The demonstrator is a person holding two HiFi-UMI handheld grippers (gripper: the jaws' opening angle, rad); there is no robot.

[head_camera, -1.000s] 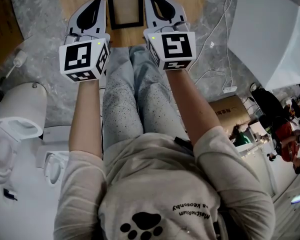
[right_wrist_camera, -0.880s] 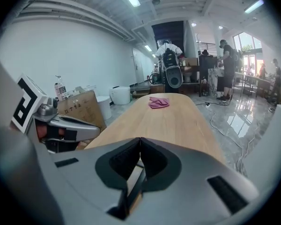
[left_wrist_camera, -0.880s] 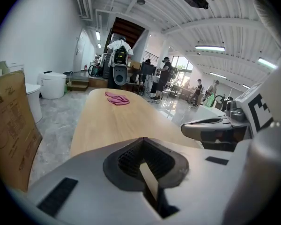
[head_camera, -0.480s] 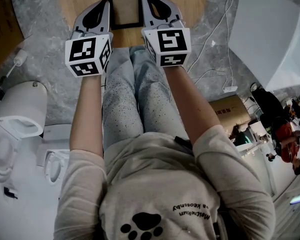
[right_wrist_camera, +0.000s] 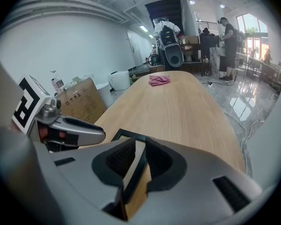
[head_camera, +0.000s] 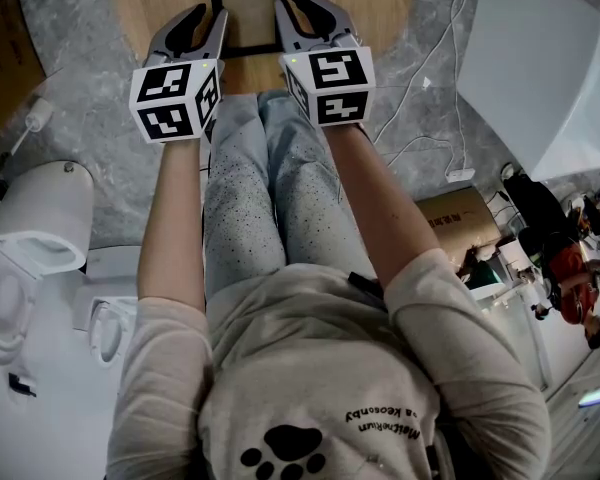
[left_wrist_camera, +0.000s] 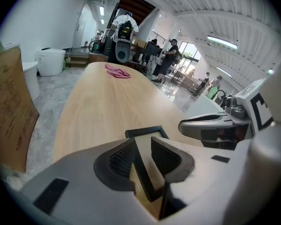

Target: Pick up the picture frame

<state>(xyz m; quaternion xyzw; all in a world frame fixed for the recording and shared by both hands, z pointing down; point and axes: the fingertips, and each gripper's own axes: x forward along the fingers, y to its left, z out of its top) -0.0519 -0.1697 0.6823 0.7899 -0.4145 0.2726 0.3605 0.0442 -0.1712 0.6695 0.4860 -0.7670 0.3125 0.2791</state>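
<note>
1. I see a beige short-sleeved shirt (head_camera: 320, 368) with a black paw print (head_camera: 290, 446) and small black lettering.
2. Pale blue-grey trousers (head_camera: 270, 198), speckled with dark dots.
3. The left gripper (head_camera: 208, 18) and right gripper (head_camera: 295, 6) have light grey shells and black ribbed pads.
4. The left cube (head_camera: 175, 98) and right cube (head_camera: 328, 83) are white with black square markers; the right one shows a small green light.

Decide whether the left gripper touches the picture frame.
Cannot tell. Left gripper view: the left gripper, jaws just opening, straddles a side bar of the picture frame; neither gap nor contact shows plainly.
</note>
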